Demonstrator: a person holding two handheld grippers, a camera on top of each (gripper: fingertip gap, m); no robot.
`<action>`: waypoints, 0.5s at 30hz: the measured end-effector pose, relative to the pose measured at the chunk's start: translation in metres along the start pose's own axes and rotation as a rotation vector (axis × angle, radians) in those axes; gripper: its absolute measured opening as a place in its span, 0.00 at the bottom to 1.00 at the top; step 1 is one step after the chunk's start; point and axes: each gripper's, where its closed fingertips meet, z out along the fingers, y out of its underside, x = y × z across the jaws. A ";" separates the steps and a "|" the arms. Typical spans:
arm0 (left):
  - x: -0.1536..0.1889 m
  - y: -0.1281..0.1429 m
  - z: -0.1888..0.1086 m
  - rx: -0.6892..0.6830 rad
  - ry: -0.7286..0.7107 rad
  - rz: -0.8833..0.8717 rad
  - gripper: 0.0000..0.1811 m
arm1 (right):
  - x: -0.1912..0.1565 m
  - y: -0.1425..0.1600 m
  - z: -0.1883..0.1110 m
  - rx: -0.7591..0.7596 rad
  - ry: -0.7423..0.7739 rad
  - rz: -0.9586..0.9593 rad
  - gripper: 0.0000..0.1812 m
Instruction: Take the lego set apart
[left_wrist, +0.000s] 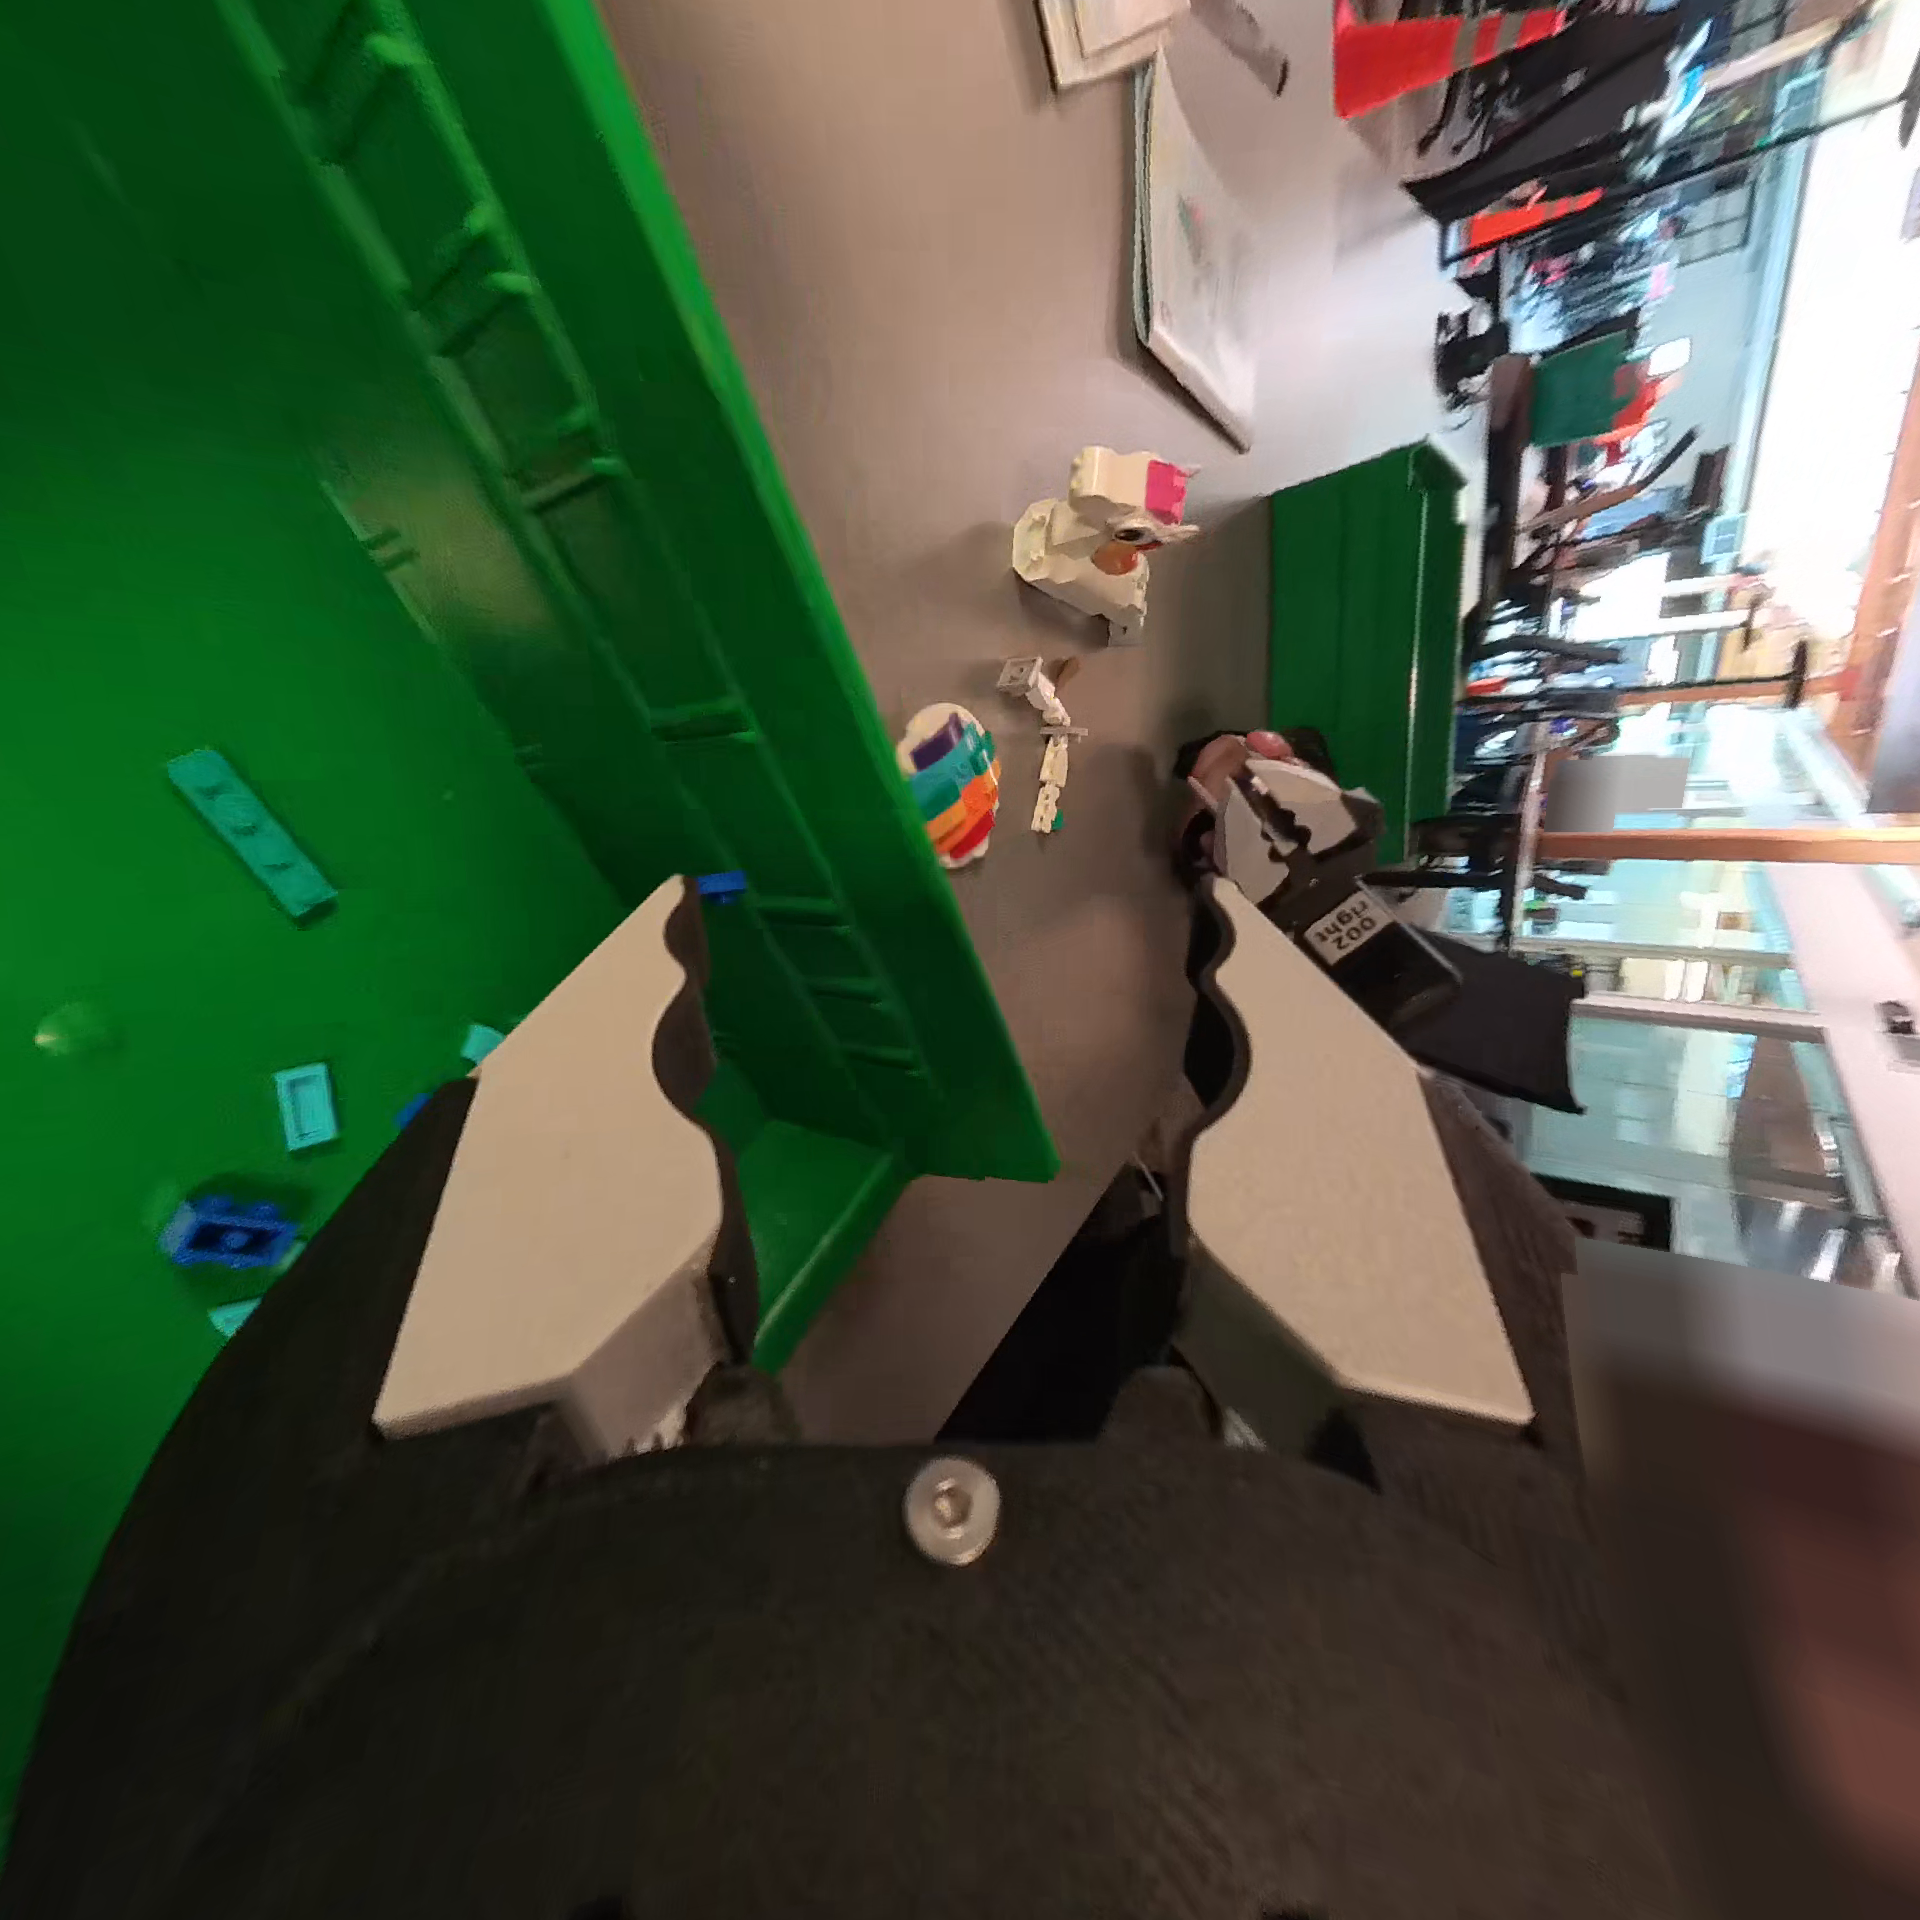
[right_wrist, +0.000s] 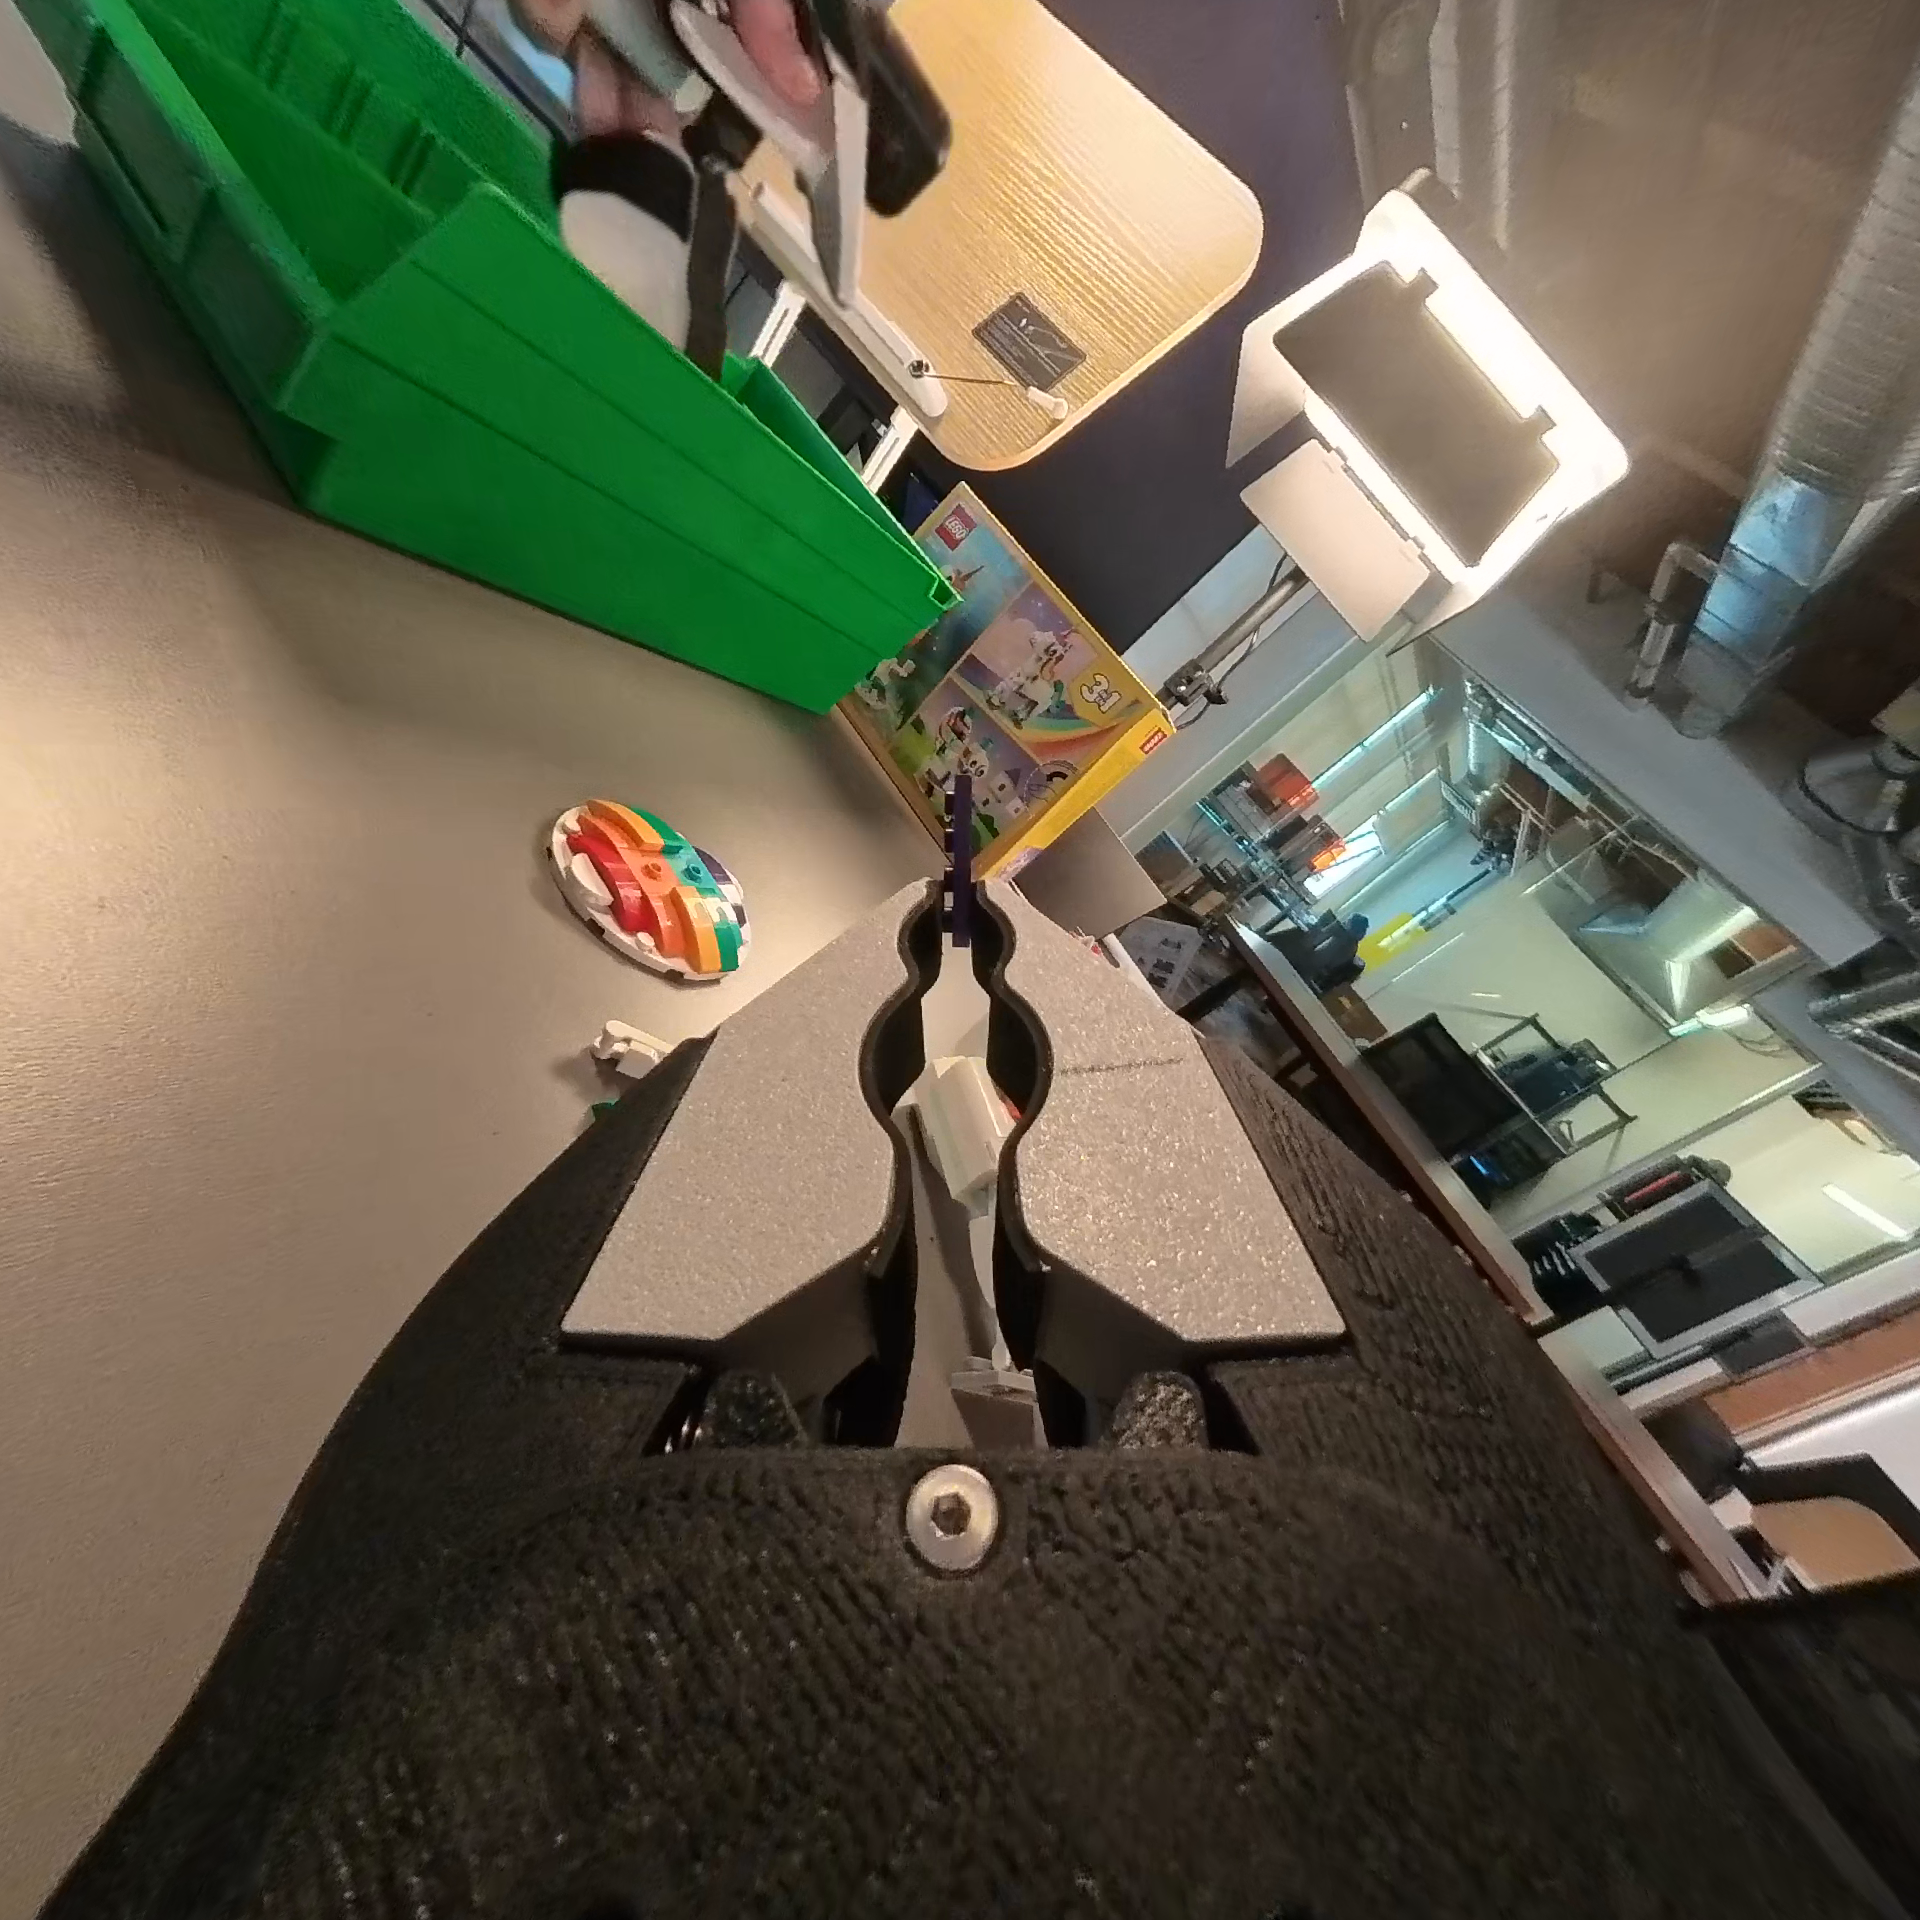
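Counter: grey, our green bin on it.
Right tongs: clenched on purple plate, pointing forward.
Left tongs: released, over bin; rainbow disc beside us.

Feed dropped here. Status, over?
Left tongs open over green bin. Right tongs shut on purple plate. Rainbow piece on table, path clear.
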 end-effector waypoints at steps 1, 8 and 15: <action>0.006 0.002 0.002 -0.014 -0.021 0.020 0.52 | 0.000 0.000 0.000 0.000 0.001 0.000 0.02; 0.008 0.013 0.016 -0.132 -0.334 0.154 0.57 | -0.001 -0.001 0.000 0.002 0.000 -0.004 0.02; 0.027 0.016 0.025 -0.162 -0.372 0.219 0.55 | 0.002 -0.004 -0.002 0.015 0.011 -0.011 0.02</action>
